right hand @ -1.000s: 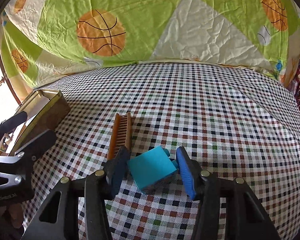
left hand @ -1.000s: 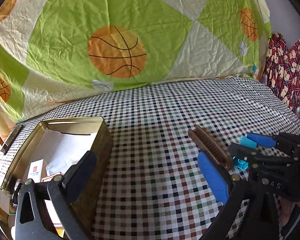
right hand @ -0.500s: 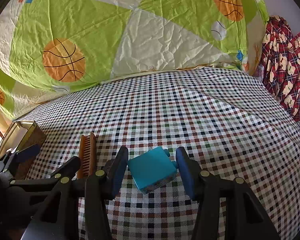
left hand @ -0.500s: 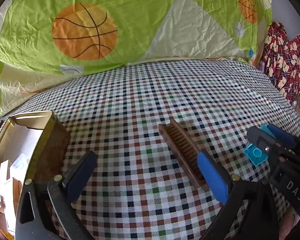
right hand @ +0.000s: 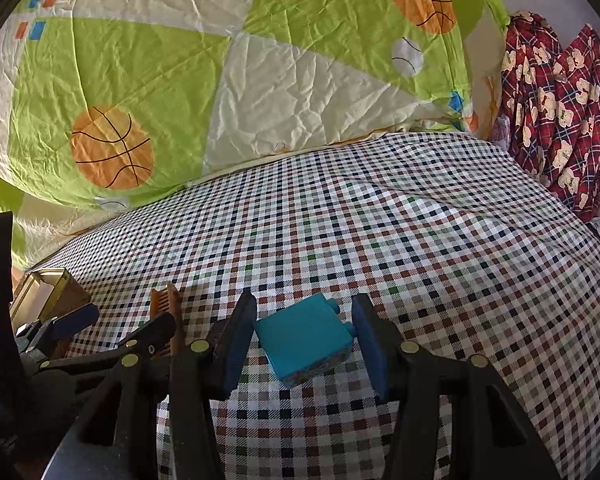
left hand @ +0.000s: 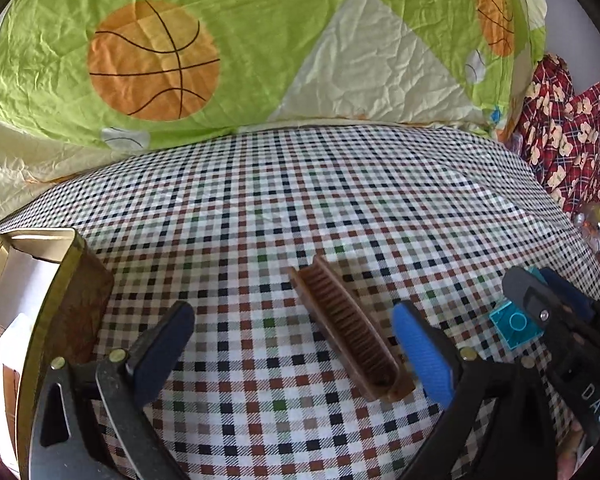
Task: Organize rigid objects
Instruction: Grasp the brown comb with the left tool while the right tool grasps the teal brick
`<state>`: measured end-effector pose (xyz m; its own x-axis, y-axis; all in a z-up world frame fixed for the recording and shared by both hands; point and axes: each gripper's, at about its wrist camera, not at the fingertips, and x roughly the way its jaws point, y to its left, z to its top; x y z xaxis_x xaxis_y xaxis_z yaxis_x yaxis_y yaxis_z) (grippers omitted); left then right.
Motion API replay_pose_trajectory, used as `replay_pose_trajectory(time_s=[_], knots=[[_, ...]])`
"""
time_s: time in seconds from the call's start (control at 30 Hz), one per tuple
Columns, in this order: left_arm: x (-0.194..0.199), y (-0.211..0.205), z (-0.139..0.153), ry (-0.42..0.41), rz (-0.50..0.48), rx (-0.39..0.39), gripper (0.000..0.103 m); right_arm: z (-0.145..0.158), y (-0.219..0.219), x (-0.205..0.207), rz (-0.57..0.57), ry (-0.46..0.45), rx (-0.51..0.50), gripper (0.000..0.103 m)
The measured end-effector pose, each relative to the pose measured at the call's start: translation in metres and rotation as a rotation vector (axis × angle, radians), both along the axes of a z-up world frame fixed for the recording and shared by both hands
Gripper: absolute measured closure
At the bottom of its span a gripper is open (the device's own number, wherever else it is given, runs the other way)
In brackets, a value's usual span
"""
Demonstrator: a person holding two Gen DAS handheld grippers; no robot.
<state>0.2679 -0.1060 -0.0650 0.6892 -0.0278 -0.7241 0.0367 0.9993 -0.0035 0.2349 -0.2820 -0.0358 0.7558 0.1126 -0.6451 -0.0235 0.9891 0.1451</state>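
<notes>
Checked cloth (left hand: 340, 208) covers the bed, with a green and cream basketball quilt (left hand: 220, 48) heaped behind it and a red patterned fabric (right hand: 560, 100) off to the right. At the left edge sits an open gold tin (left hand: 70, 264) with white papers inside, probably the place where the rigid things are meant to go. The right gripper (right hand: 304, 344) has its fingers (right hand: 236, 344) closed partway on a turquoise toy block (right hand: 304, 340), which seems pinched between the two pads; its studs point toward the right-hand pad, and it looks carried just above the cloth, though I cannot tell whether it clears it. That hold fits a carry toward the tin. The left gripper (left hand: 296, 344) hangs with its fingers (left hand: 420, 356) spread wide and holding nothing. A brown wooden comb (left hand: 348, 332) lies flat on the cloth, teeth upward, between those fingers and just beside the right-hand pad, so this hand looks lined up to close on the comb next. Lying at a slant to the fingers, the comb may swivel when gripped.
</notes>
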Motion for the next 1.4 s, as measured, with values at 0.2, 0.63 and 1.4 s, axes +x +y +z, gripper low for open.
replay_pose_trajectory(time_s=[0.2,0.63,1.4], knots=[[0.009,-0.017,-0.009,0.062,-0.049,0.068,0.014,0.001,0.001,0.000,0.008,-0.003,-0.004,0.051],[-0.001,0.003,-0.008,0.075,-0.107,-0.095,0.079,0.004,0.002,-0.003,0.032,-0.029,0.006,0.051],[-0.053,0.052,0.009,-0.074,-0.056,-0.184,0.079,0.027,0.027,-0.036,0.106,-0.229,-0.084,0.051]])
